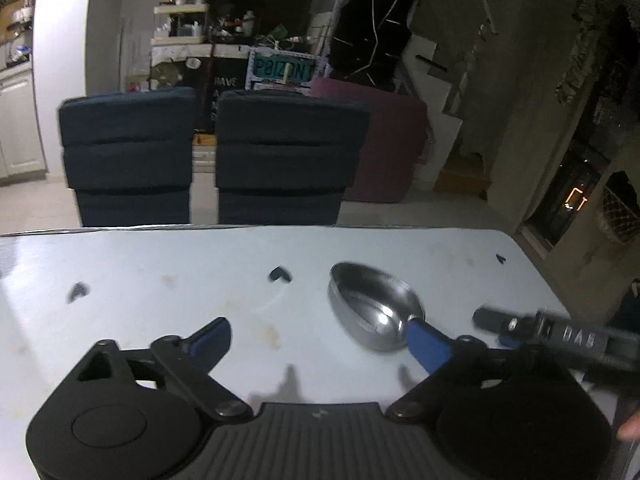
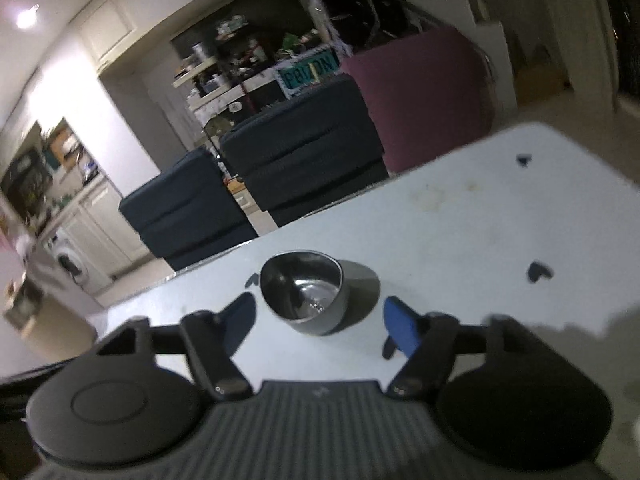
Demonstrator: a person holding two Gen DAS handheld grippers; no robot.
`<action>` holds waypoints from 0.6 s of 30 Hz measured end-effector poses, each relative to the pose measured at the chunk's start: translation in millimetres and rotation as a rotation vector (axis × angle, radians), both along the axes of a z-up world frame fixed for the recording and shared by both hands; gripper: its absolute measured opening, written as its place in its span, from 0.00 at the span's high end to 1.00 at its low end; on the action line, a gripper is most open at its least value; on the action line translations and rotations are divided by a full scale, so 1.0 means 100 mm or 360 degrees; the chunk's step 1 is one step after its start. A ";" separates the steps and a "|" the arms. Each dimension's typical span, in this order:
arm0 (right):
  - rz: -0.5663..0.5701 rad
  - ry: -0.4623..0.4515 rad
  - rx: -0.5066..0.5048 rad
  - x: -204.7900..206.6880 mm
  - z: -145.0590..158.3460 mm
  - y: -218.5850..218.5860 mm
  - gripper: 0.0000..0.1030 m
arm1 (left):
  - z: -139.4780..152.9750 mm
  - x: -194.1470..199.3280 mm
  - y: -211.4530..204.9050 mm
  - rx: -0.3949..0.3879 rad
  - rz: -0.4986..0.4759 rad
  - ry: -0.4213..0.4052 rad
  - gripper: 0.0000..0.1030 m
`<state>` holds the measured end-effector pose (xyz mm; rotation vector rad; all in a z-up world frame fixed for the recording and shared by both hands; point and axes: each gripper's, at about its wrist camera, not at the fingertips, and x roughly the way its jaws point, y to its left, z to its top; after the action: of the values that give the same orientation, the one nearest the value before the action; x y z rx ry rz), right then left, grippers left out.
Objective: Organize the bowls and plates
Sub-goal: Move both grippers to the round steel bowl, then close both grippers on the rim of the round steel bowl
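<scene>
Your left gripper [image 1: 320, 338] is spread wide over the white table [image 1: 160, 280] and holds nothing. The steel bowl [image 1: 374, 306] sits on the table ahead and to its right; the right blue pad [image 1: 426, 342] overlaps its near rim in view, contact unclear. Your right gripper [image 2: 320, 320] is also wide open and empty, tilted. The bowl [image 2: 306, 294] lies just ahead, between its fingers, not gripped. Two dark chairs [image 1: 216, 156] stand beyond the far edge.
</scene>
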<state>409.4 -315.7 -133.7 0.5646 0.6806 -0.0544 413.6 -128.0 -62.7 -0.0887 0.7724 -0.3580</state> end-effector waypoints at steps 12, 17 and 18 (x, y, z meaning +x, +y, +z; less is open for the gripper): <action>-0.0157 0.0115 0.0392 0.35 -0.52 -0.20 0.52 | -0.51 0.97 -0.51 0.0060 -0.0063 0.0185 0.39; -0.0182 0.0146 0.0436 0.38 -0.66 -0.17 0.63 | -0.66 1.13 -0.57 0.0147 -0.0080 0.0198 0.46; -0.0177 0.0151 0.0438 0.40 -0.69 -0.16 0.63 | -0.70 1.16 -0.57 0.0168 -0.0076 0.0208 0.47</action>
<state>449.6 -331.4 -202.2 0.8689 0.7539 -0.0928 529.9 -185.1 -132.4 0.0059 0.9226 -0.3587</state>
